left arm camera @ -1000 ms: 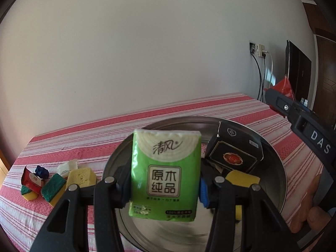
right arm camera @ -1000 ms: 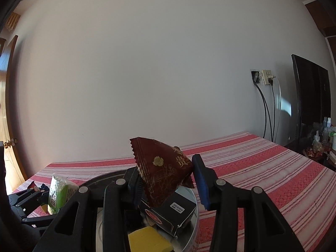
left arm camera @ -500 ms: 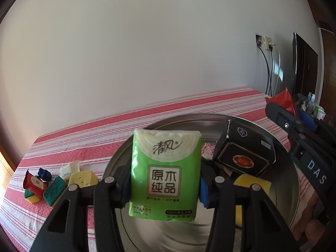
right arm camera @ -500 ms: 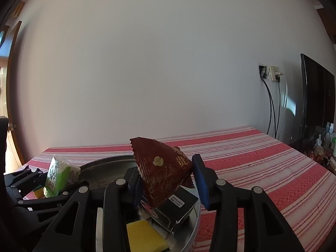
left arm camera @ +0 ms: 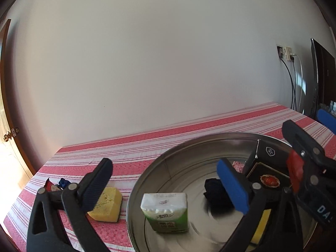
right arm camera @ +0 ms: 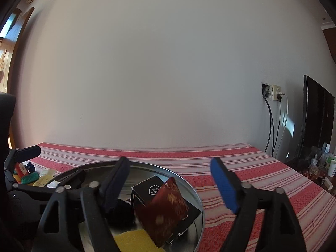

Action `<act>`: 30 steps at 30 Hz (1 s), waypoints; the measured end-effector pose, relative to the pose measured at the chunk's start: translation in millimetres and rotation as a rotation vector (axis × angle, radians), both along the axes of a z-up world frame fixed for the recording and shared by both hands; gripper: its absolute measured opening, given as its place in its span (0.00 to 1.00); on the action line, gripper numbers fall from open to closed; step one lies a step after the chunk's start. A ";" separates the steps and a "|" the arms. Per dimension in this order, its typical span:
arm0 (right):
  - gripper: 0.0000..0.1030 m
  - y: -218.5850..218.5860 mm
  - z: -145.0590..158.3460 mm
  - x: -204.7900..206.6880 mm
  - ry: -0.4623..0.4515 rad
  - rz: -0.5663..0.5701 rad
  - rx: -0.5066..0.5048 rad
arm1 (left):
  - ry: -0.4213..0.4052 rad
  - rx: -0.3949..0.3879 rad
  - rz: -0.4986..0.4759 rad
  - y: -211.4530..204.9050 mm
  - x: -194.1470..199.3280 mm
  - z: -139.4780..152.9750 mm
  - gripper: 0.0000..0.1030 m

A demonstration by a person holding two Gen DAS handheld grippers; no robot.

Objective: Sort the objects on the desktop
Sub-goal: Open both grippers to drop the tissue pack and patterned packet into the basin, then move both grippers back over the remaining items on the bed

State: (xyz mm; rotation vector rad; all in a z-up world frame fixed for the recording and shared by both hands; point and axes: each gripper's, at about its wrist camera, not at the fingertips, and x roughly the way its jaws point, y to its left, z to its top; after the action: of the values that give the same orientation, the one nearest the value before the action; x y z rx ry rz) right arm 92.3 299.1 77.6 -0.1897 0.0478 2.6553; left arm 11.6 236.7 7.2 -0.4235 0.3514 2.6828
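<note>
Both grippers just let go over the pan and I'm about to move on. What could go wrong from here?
The dark red packet is blurred, leaning on the black box; it may slide further. The green tissue pack stands upright in the metal pan beneath the opening left gripper, so pulling back low could topple it.

Basin (left arm camera: 147, 180) on the table (left arm camera: 189, 132), toward its near side. In the basin: tissue pack (left arm camera: 166, 212) at left, box (left arm camera: 264, 174) at right, dark lump (left arm camera: 218, 193) between them. Sponge (left arm camera: 107, 204) on the table just left of the basin; small wrapped items (left arm camera: 56, 184) farther left.
</note>
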 end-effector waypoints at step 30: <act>0.99 -40.1 11.2 38.9 0.338 -0.078 0.048 | 0.098 0.223 0.222 -82.1 -32.7 0.0 0.99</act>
State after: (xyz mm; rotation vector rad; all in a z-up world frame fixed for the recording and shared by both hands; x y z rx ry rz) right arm 131.2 259.0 88.8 0.2721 0.0984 2.5784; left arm -21.1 154.7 7.2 -0.2792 0.0302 2.9241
